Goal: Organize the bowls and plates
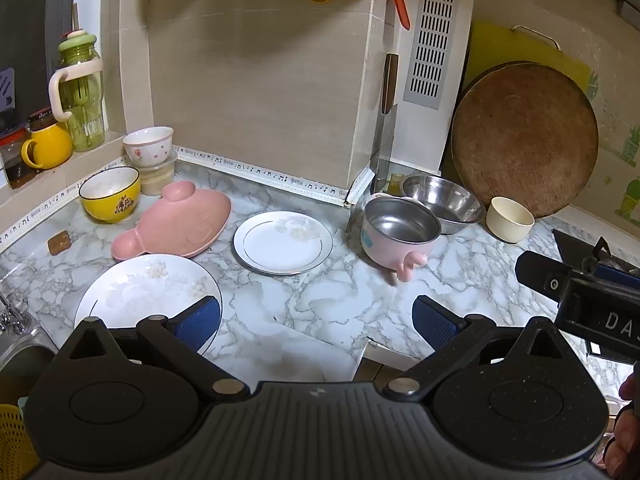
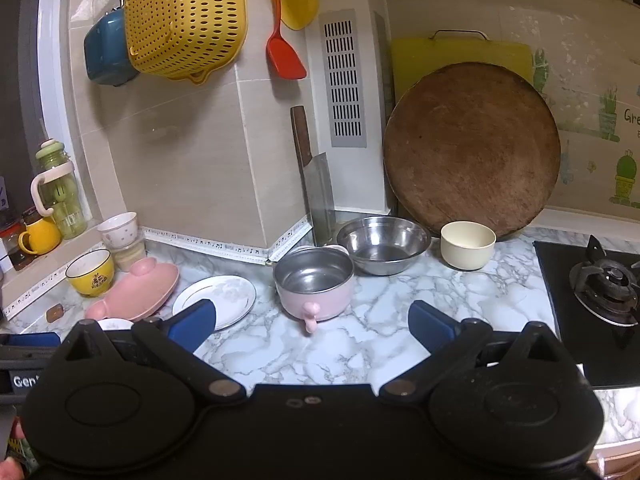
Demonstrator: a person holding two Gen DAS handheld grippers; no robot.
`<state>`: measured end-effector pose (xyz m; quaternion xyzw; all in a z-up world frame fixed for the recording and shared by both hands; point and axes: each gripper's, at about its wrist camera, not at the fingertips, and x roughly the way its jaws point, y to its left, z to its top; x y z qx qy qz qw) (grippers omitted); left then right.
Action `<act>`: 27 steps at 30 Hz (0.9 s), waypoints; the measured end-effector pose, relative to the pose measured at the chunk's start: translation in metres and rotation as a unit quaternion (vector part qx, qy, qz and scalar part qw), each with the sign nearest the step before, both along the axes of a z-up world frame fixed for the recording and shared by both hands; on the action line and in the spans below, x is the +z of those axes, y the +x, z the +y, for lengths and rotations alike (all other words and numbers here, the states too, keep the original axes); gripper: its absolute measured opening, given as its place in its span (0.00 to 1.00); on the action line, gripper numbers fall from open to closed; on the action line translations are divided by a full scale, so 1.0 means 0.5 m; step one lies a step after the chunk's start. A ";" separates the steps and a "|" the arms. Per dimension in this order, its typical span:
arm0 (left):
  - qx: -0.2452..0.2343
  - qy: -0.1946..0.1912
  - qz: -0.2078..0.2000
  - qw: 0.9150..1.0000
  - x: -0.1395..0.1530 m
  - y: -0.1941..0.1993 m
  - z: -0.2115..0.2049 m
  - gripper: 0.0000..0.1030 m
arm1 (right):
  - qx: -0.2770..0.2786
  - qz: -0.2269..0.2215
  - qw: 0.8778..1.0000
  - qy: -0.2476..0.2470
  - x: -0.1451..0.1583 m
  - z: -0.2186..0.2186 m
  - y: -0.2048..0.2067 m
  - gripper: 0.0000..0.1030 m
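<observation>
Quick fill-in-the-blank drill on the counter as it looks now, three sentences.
1. Both the left gripper and the right gripper are ____.
2. The cream cup stands in front of the round ____ board.
3. The pink pot sits between the small white plate and the ____ bowl.

Missing: open; wooden; steel

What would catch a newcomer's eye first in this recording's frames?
Probably the big round brown wooden cutting board leaning on the back wall, then the yellow perforated plastic colander hanging upper left. On the marble counter, the pink animal-shaped tray stands out among white plates, left of the pink-sided steel bowl.
</observation>
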<state>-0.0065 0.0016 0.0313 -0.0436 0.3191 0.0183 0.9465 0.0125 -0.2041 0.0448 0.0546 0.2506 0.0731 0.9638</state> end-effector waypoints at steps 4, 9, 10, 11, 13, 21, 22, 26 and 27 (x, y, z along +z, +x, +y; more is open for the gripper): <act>0.005 0.000 0.000 1.000 -0.001 0.008 -0.005 1.00 | 0.004 0.006 1.000 0.006 -0.004 -0.006 0.011 1.00; 0.008 -0.004 0.000 1.000 -0.004 0.014 -0.011 1.00 | 0.006 0.011 1.000 0.007 -0.006 -0.012 0.023 1.00; 0.009 -0.004 0.000 1.000 -0.004 0.014 -0.011 1.00 | 0.006 0.011 1.000 0.007 -0.006 -0.012 0.025 1.00; 0.010 -0.004 0.000 1.000 -0.005 0.016 -0.012 1.00 | 0.007 0.011 1.000 0.007 -0.007 -0.012 0.025 1.00; 0.012 -0.006 0.000 1.000 -0.005 0.020 -0.012 1.00 | 0.007 0.010 1.000 0.007 -0.007 -0.010 0.026 1.00; 0.019 -0.014 0.004 1.000 -0.009 0.031 -0.011 1.00 | 0.015 0.014 1.000 0.001 -0.011 -0.009 0.047 0.99; 0.020 -0.013 0.005 1.000 -0.009 0.033 -0.011 1.00 | 0.015 0.014 1.000 0.001 -0.011 -0.009 0.049 0.99; 0.026 -0.012 0.004 1.000 -0.009 0.037 -0.011 1.00 | 0.018 0.013 1.000 0.000 -0.012 -0.010 0.053 0.99; 0.028 -0.012 0.004 1.000 -0.009 0.038 -0.011 1.00 | 0.019 0.012 1.000 0.000 -0.012 -0.010 0.055 0.99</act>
